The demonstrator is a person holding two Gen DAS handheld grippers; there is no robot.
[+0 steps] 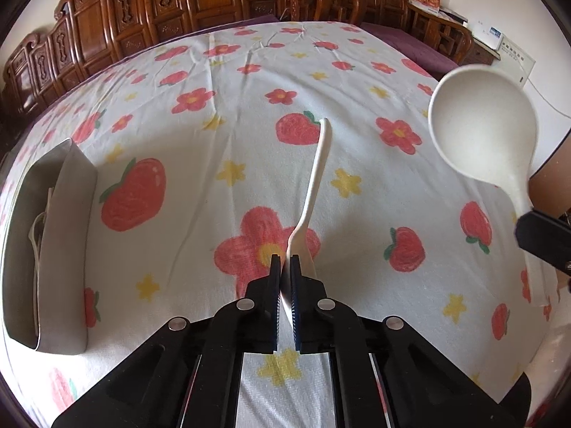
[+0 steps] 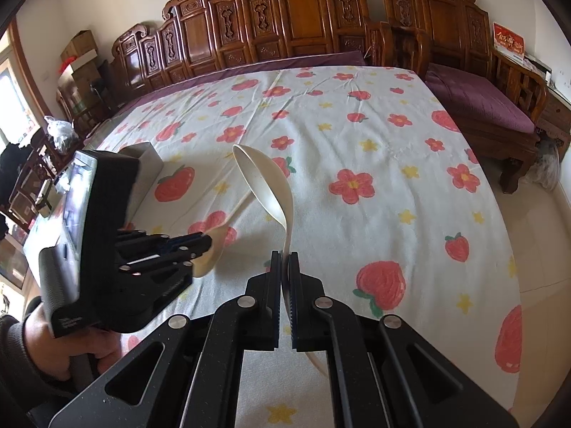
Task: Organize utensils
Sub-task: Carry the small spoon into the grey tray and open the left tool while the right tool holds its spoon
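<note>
My left gripper is shut on the bowl end of a white spoon, whose handle points away over the flowered cloth. In the right wrist view the left gripper shows at left with that white spoon. My right gripper is shut on the handle of a white ladle, bowl raised above the table. The ladle also shows at right in the left wrist view, held by the right gripper. A grey utensil holder stands at the left, with white utensils inside.
The table is covered by a white cloth with red flowers and strawberries. Carved wooden chairs line the far edge, and a bench with a purple cushion stands to the right. The grey holder is partly hidden behind the left gripper body.
</note>
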